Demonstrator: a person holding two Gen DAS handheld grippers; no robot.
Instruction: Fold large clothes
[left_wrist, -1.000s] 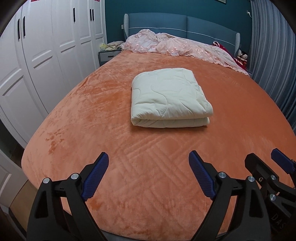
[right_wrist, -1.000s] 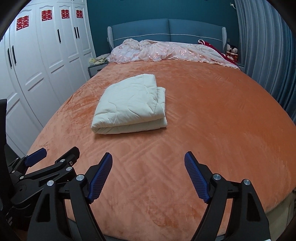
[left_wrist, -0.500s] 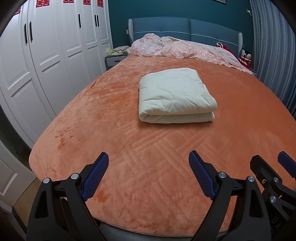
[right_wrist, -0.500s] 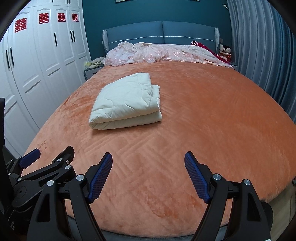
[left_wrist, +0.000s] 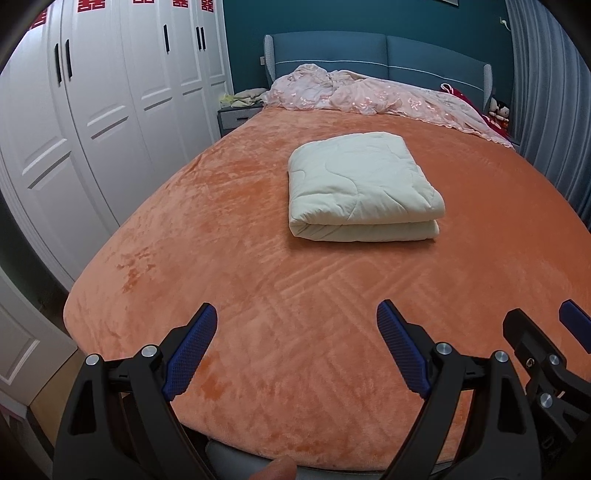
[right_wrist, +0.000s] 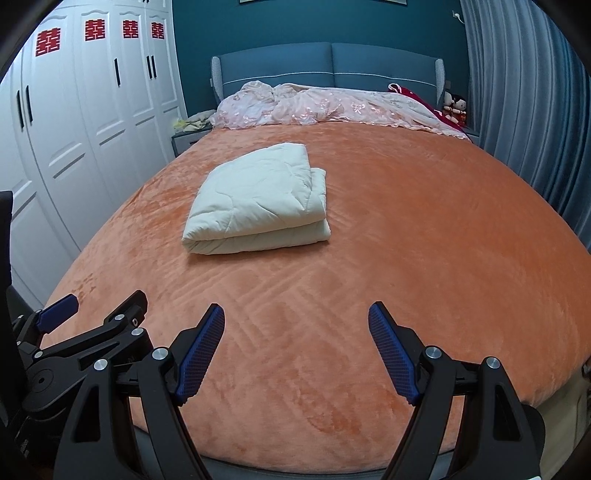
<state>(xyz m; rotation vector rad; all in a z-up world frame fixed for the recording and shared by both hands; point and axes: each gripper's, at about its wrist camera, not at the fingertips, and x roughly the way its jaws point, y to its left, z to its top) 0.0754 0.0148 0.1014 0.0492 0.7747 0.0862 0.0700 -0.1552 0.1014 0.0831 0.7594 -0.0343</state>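
A cream quilted comforter lies folded into a thick rectangle on the orange bed cover; it also shows in the right wrist view. My left gripper is open and empty, held near the foot of the bed, well short of the comforter. My right gripper is open and empty too, beside the left one. The right gripper's fingers show at the right edge of the left wrist view. The left gripper's fingers show at the lower left of the right wrist view.
A crumpled pink lace cover lies along the blue headboard. White wardrobes line the left side, with a nightstand by them. Grey curtains hang on the right. The bed's foot edge is just below my grippers.
Both grippers have drawn back and risen from the bed, so the comforter looks farther away and more of the wardrobes and headboard shows. Both stay open. The comforter has not moved.
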